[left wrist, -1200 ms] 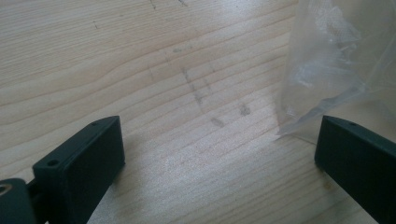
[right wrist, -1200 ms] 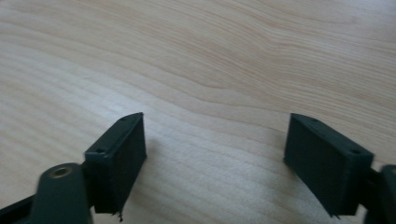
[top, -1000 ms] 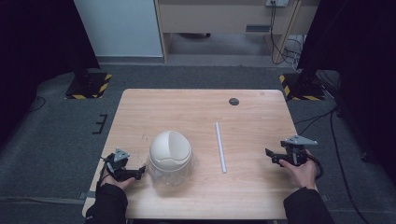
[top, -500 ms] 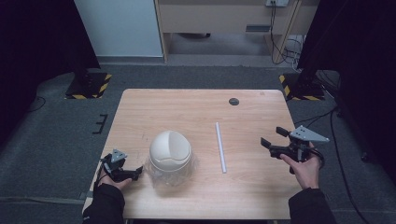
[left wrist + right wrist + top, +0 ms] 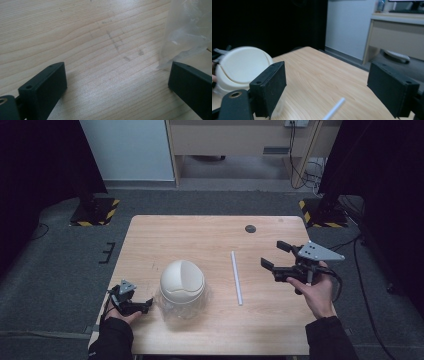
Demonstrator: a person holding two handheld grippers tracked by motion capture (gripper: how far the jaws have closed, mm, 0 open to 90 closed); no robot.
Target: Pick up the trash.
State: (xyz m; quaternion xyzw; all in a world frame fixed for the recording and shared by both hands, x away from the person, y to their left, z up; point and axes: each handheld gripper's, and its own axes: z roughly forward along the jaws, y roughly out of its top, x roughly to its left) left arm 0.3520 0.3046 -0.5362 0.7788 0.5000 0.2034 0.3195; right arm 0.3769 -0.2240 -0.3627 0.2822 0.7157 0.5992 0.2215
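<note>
Jaws on our left gripper [image 5: 145,305] stand wide apart and grip nothing, low at the table's [image 5: 200,235] near left corner, with one jaw just touching the clear bag [image 5: 185,35] under the white lid [image 5: 182,281]. Our right gripper [image 5: 276,255] is also spread and empty, raised right of the white stick [image 5: 236,277].

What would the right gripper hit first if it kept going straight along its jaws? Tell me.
Probably the thin white rod lying on the wooden table: it sits just ahead of the open right gripper. Beyond it stands the white domed bin. The gripper looks raised, so it might pass over the rod.
</note>
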